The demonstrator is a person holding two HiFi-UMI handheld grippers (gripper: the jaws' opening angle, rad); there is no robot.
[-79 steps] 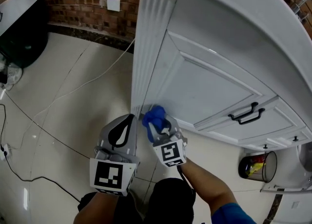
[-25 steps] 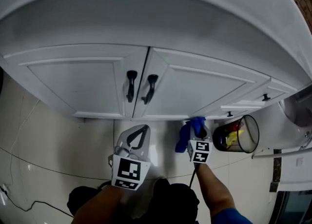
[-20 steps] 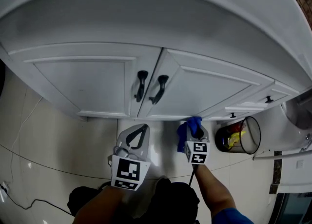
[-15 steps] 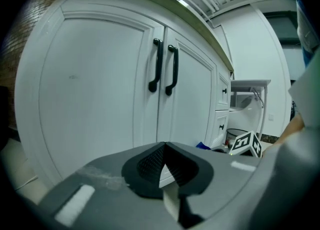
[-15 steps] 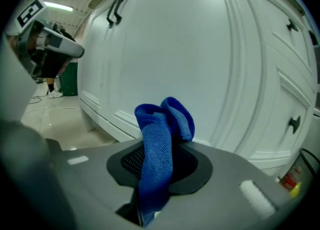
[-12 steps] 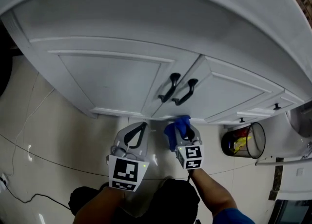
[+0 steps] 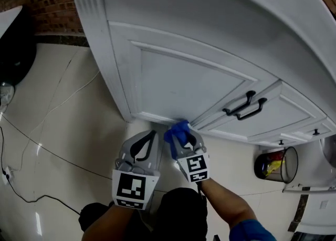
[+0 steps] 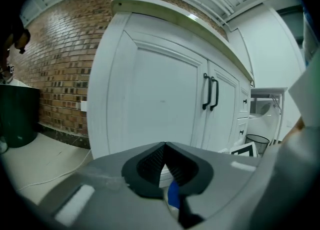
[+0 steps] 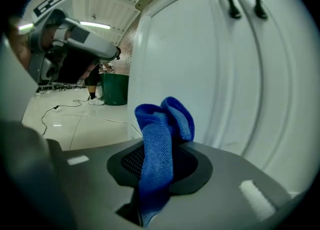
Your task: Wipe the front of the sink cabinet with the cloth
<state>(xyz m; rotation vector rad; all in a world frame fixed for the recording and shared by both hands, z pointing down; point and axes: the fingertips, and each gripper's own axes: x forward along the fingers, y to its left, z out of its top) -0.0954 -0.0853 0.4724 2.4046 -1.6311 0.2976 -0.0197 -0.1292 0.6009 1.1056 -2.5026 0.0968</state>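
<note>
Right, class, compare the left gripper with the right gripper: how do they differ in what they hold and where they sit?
The left gripper has its jaws shut on nothing; the right gripper is shut on a blue cloth. The right gripper reaches nearer the cabinet's bottom edge; the left gripper sits a little further back. Both point at the cabinet front with jaws closed.

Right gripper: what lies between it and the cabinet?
The blue cloth, clamped in the right gripper, facing the cabinet front; seen in the right gripper view.

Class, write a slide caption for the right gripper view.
Right gripper holds a blue microfibre cloth near the white cabinet door.
</note>
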